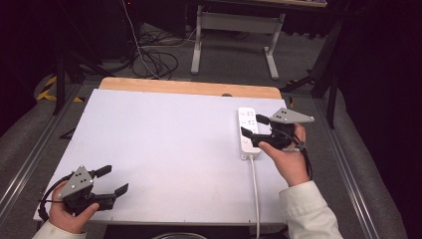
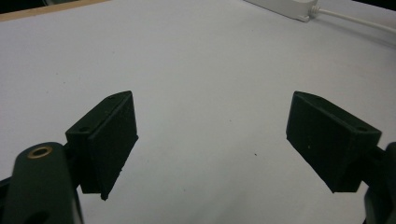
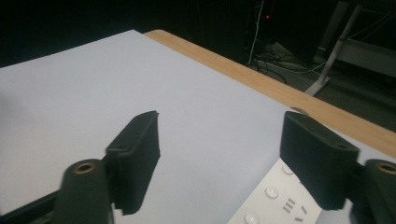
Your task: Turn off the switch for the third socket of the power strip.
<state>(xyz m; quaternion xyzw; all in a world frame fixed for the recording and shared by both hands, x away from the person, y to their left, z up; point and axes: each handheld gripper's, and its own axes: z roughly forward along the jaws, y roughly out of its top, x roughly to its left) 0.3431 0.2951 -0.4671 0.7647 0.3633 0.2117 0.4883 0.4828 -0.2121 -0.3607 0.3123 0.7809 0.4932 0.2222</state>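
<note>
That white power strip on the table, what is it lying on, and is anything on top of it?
The power strip lies on a white sheet covering the wooden table. The open right gripper hovers over it, hiding part of its top; whether they touch is unclear.

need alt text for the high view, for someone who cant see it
A person holds an open black claw in each hand over a white table: the right claw hovers over a white power strip near the table's far right, the left claw sits at the near left corner. The strip's white cord runs back toward the person.

White table [image 1: 164,144] bears 1 power strip [image 1: 247,133] (corded)
</note>
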